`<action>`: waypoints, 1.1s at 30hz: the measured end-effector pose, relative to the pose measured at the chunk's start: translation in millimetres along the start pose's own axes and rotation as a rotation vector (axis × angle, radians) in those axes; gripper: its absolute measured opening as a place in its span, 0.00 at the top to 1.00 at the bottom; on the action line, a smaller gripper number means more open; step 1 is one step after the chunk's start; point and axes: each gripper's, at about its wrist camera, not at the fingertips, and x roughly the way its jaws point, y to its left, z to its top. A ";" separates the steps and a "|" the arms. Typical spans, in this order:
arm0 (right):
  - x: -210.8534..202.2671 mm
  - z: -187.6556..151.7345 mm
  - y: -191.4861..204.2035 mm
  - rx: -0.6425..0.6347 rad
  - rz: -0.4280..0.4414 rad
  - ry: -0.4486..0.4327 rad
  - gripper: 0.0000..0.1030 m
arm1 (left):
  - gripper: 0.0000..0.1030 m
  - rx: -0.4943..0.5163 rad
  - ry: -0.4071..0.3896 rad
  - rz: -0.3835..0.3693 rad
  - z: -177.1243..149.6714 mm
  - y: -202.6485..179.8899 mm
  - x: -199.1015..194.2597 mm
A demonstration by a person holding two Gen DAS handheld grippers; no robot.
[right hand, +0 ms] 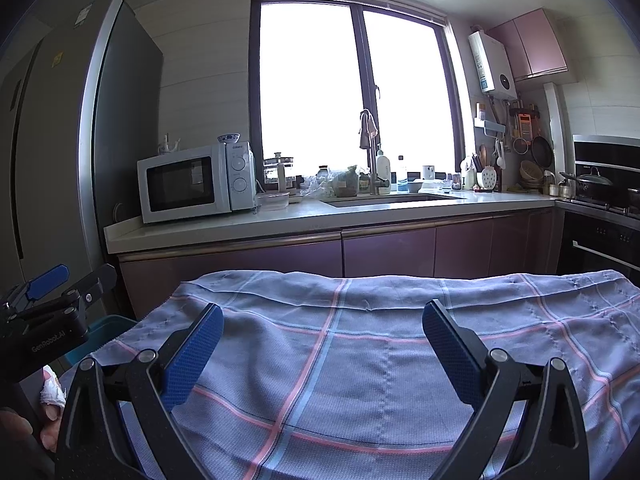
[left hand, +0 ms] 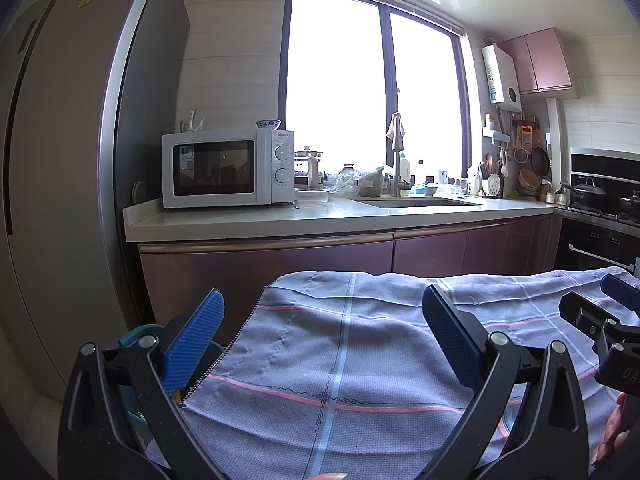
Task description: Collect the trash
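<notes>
No trash shows on the plaid cloth (right hand: 360,360) filling the lower frame. Left gripper (left hand: 320,344) and right gripper (right hand: 322,352) both hover above it, jaws spread wide, holding nothing.

Lilac cloth (right hand: 360,360) — pink, blue checks; white microwave (right hand: 192,184); blue-padded tongs (right hand: 323,354).
</notes>
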 end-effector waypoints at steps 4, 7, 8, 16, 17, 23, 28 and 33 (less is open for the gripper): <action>0.3 -0.3 -0.1 0.001 0.002 0.003 0.07 | 0.05 0.001 0.000 0.002 0.0 0.0 0.4; 0.4 -0.3 0.0 0.001 0.002 0.003 0.07 | 0.05 0.000 0.001 0.004 0.1 -0.9 -1.3; 0.1 -0.3 0.0 0.001 0.002 0.002 0.07 | 0.05 0.000 0.001 0.004 0.1 -0.9 -1.3; 0.1 -0.6 -0.7 0.003 0.005 0.002 0.07 | 0.05 -0.001 0.002 0.003 -0.2 -0.8 -1.2; 0.2 -0.8 -0.7 0.002 0.004 0.001 0.07 | 0.05 0.000 0.001 0.004 -0.3 -0.9 -1.3; 1.3 -1.4 -1.3 0.003 0.006 0.005 0.07 | 0.05 -0.003 0.002 0.005 -0.4 0.1 -1.0; 1.1 -1.8 -1.7 0.003 0.005 0.003 0.07 | 0.05 -0.002 0.003 0.006 -0.8 -0.2 -0.8; 1.7 -1.2 -1.3 0.003 0.004 0.005 0.07 | 0.05 -0.003 0.004 0.005 -0.4 0.0 -0.5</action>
